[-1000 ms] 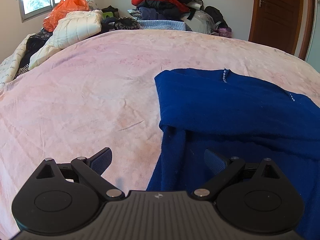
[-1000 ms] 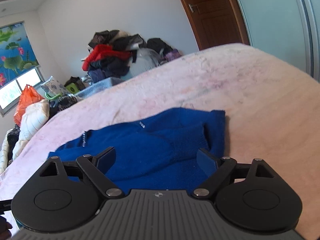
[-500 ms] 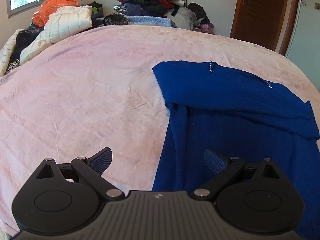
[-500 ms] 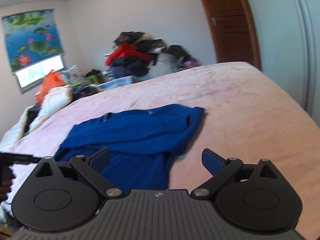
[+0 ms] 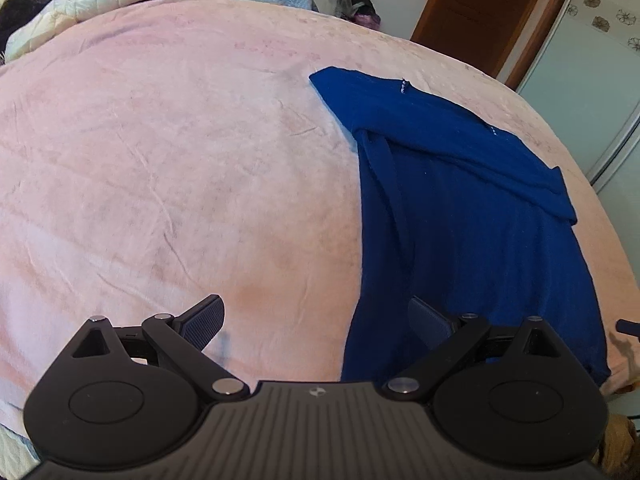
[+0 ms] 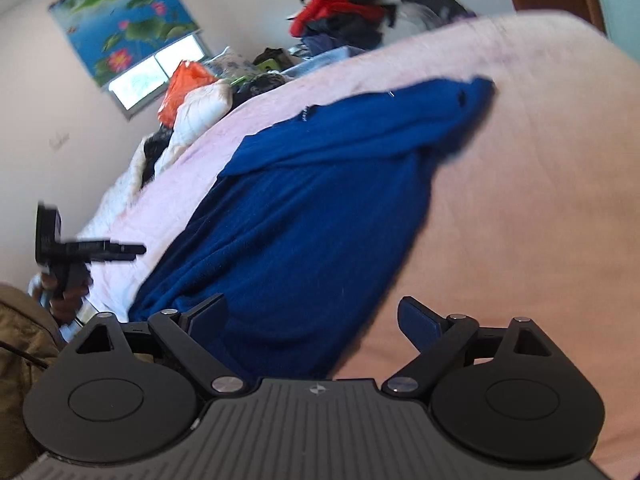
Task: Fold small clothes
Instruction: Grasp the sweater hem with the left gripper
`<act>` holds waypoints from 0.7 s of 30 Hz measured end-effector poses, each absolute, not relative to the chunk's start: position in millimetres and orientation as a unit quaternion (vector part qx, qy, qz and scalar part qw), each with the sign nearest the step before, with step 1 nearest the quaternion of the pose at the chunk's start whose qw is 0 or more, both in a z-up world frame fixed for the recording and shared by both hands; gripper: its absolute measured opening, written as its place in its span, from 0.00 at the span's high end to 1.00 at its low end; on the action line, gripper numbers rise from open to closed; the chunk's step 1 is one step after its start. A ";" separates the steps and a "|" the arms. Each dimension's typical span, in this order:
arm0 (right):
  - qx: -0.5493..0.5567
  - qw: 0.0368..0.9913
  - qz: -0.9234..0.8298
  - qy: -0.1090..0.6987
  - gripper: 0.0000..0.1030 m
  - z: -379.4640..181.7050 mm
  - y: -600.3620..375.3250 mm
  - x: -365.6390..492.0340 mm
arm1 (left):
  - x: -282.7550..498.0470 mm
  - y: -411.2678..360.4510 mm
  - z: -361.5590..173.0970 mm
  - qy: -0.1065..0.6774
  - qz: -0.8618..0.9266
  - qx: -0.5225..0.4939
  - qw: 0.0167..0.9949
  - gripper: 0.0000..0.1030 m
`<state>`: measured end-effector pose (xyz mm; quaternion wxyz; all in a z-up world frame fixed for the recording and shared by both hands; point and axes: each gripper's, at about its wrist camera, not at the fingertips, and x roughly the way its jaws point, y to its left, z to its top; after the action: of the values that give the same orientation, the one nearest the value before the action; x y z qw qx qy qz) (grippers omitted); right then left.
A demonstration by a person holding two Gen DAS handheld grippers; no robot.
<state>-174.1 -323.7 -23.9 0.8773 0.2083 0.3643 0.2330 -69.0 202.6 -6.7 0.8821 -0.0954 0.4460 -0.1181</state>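
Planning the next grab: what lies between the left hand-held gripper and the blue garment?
Only bare pink bedspread. In the left wrist view the left hand-held gripper hovers at the blue garment's near edge, nothing else between.

Both tools are matte black plastic. The left gripper [image 5: 316, 322] has a ribbed, dark grey housing with a small pale emblem at its middle. On either side sits a broad round disc with a shallow circular recess, and angular link arms run from silver rivets up to triangular cut-out brackets. Its fingers [image 5: 206, 322] end in dark blue pads with a fine grid texture. The right gripper [image 6: 312, 316] is built alike, with the same ribs, emblem, rivets and blue pads. At the near left, an olive-brown sleeve [image 6: 22, 320] shows.
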 end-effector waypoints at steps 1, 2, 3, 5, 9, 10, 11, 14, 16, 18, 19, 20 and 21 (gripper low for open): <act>0.223 0.873 0.231 0.366 0.13 -28.6 -326.9 -176.4 | -72.5 207.5 -8.1 0.449 -0.134 -0.105 0.877 0.04; 0.236 0.869 0.228 0.369 0.16 -33.1 -329.0 -177.9 | -75.6 210.4 -9.6 0.450 -0.150 -0.111 0.873 0.04; 0.247 0.865 0.224 0.374 0.20 -36.9 -330.9 -178.9 | -79.1 211.4 -11.1 0.451 -0.168 -0.113 0.869 0.04; 0.267 0.855 0.219 0.387 0.23 -43.8 -334.0 -179.2 | -86.0 207.0 -14.3 0.450 -0.200 -0.100 0.865 0.04; 0.284 0.835 0.247 0.401 0.30 -48.4 -330.5 -183.6 | -99.1 191.7 -25.6 0.459 -0.281 -0.084 0.838 0.04; 0.282 0.831 0.256 0.406 0.30 -49.4 -327.1 -184.3 | -102.4 189.3 -29.9 0.461 -0.298 -0.088 0.831 0.04; 0.281 0.826 0.264 0.411 0.31 -50.7 -322.9 -184.8 | -107.1 187.3 -33.4 0.453 -0.305 -0.087 0.833 0.03; 0.293 0.816 0.282 0.411 0.33 -52.9 -316.5 -185.2 | -117.7 185.2 -35.8 0.432 -0.310 -0.076 0.843 0.03; 0.305 0.807 0.298 0.409 0.34 -54.5 -312.4 -184.4 | -116.9 186.4 -36.1 0.440 -0.330 -0.094 0.830 0.03; 0.310 0.792 0.323 0.416 0.34 -57.6 -304.3 -181.4 | -117.6 185.2 -35.7 0.448 -0.342 -0.103 0.819 0.04; 0.307 0.790 0.329 0.416 0.34 -57.6 -300.7 -180.9 | -118.2 183.5 -35.7 0.448 -0.344 -0.101 0.819 0.04; 0.317 0.785 0.335 0.413 0.34 -58.1 -300.3 -180.0 | -118.6 182.1 -35.9 0.447 -0.346 -0.098 0.819 0.04; 0.335 0.778 0.341 0.408 0.34 -60.2 -300.6 -178.4 | -118.8 181.5 -36.0 0.447 -0.348 -0.099 0.818 0.04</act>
<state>-178.4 -300.6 -60.2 0.7776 0.3354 0.4078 0.3415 -118.8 181.5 -36.0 0.8182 -0.0994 0.4465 -0.3483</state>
